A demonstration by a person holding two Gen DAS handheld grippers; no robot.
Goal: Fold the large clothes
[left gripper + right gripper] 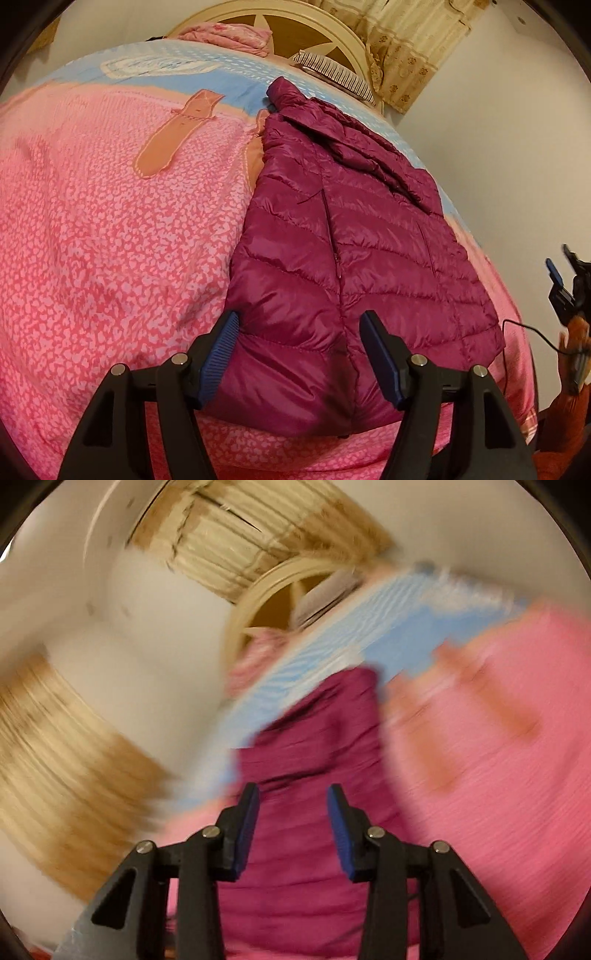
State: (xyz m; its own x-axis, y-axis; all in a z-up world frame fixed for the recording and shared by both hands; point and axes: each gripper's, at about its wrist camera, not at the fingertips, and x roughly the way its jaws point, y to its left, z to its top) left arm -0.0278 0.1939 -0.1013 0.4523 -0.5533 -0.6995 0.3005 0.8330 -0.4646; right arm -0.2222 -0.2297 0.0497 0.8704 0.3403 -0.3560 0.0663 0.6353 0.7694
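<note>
The quilted puffer jacket point(354, 254) is solid magenta with chevron stitching, the bed cover point(103, 236) is pink with a pale speckled print and a light-blue band, and the gripper pads point(221, 354) are ribbed blue.

- No text, label, brand, number or sign can be read on the puffer jacket point(343, 266) or the bedspread point(110, 229).
- The right wrist view is too blurred for reading.
</note>
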